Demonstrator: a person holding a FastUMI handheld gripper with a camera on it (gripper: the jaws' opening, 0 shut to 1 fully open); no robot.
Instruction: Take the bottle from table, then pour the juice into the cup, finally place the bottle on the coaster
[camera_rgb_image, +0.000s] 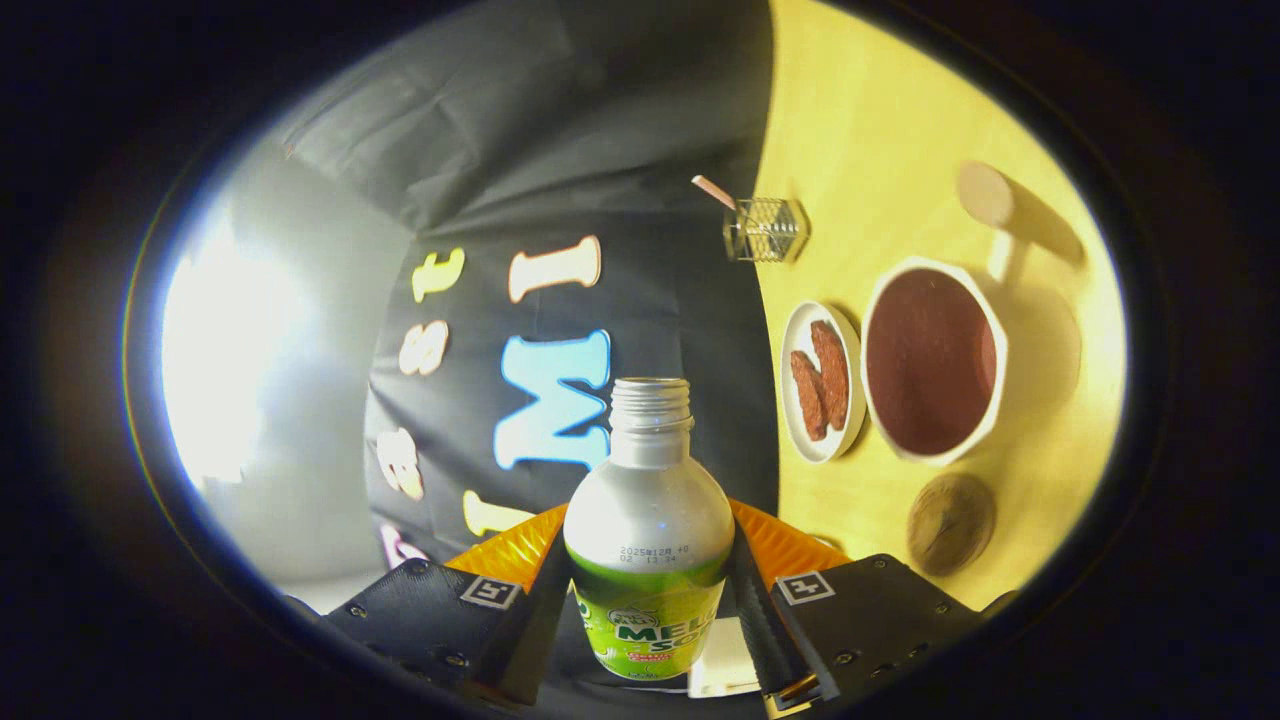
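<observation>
tongs (648, 590) clamped on bottle (648, 520), cap off, cup (932, 362) beyond to the right, coaster (950, 522) nearer

- My gripper (650, 590) holds the bottle (648, 530). One finger presses on each side of it.
- The bottle has no cap on. Its open top points at the black cloth wall (560, 150).
- The view is turned on its side, so the yellow table (880, 120) looks like a wall.
- On the table is a white cup (935, 362) with dark red inside.
- Right beside the cup is a small white plate (822, 382) with two brown pieces on it.
- Near my fingers is a round brown thing (951, 522). It may be the coaster.
- Farther off is a little wire basket (765, 229).
</observation>
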